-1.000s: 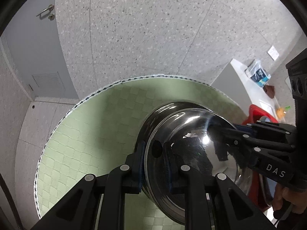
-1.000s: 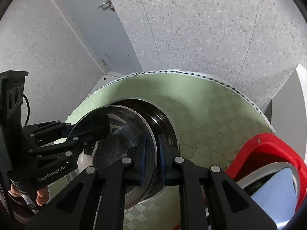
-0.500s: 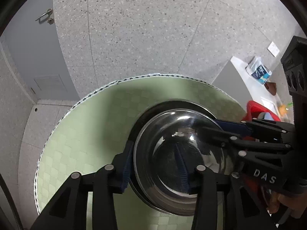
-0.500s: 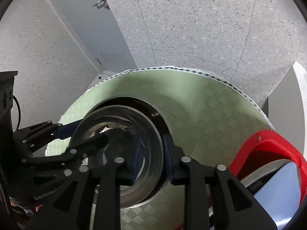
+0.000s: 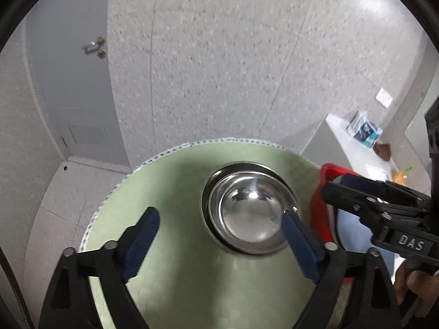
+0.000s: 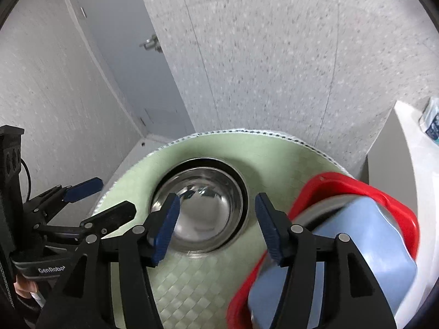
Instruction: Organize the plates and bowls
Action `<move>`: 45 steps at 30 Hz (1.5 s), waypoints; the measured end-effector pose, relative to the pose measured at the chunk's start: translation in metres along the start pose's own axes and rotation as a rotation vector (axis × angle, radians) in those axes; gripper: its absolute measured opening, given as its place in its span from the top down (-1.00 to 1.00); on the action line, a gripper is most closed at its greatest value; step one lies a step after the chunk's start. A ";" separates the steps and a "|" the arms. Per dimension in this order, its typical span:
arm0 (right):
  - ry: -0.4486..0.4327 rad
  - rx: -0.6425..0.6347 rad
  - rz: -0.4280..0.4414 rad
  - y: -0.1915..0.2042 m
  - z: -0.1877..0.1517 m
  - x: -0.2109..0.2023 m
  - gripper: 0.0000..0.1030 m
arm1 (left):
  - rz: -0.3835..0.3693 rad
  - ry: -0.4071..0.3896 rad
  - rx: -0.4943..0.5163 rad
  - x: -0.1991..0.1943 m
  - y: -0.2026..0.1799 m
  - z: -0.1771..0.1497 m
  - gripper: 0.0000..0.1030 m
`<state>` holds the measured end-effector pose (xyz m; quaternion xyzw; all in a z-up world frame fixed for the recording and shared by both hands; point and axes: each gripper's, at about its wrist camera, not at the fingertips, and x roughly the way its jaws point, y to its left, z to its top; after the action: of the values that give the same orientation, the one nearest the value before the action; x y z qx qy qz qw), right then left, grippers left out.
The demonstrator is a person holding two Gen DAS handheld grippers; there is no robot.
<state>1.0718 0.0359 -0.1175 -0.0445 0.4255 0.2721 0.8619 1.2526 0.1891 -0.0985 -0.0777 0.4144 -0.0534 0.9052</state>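
Observation:
A shiny steel bowl (image 5: 248, 213) sits nested in another steel bowl on the round green table (image 5: 175, 186). It also shows in the right wrist view (image 6: 203, 205). My left gripper (image 5: 219, 233) is open and empty, raised above and in front of the bowls. My right gripper (image 6: 216, 219) is open and empty, also raised above them. The right gripper shows at the right of the left wrist view (image 5: 356, 189), and the left gripper shows at the left of the right wrist view (image 6: 101, 197).
A red tub (image 6: 356, 189) at the table's right holds a light blue dish (image 6: 356, 241) and a grey rim. A white counter (image 5: 354, 148) with a packet stands beyond. A grey door (image 5: 68, 82) and speckled wall lie behind the table.
Both grippers let go of the steel bowl, opened wide, and drew back and up. The bowl now rests inside the other bowl on the table.

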 end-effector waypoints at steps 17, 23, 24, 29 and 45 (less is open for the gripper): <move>-0.132 0.231 -0.134 -0.018 -0.186 -0.158 -0.46 | -0.144 0.036 0.184 -0.107 -0.062 -0.161 -0.90; -0.091 0.355 -0.194 -0.045 -0.239 -0.163 -0.46 | -0.153 0.099 0.272 -0.095 -0.098 -0.186 -0.90; -0.082 0.372 -0.196 -0.048 -0.247 -0.161 -0.46 | -0.152 0.110 0.281 -0.091 -0.103 -0.186 -0.90; -0.024 0.442 -0.184 -0.059 -0.273 -0.141 -0.46 | -0.146 0.194 0.321 -0.060 -0.124 -0.200 -0.79; 0.094 0.452 -0.049 -0.055 -0.284 -0.092 0.52 | -0.206 0.324 0.365 -0.013 -0.135 -0.214 0.60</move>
<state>0.8534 -0.1384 -0.2367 0.1268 0.5141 0.1462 0.8356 1.0773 0.0382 -0.2020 0.0545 0.5272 -0.2310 0.8159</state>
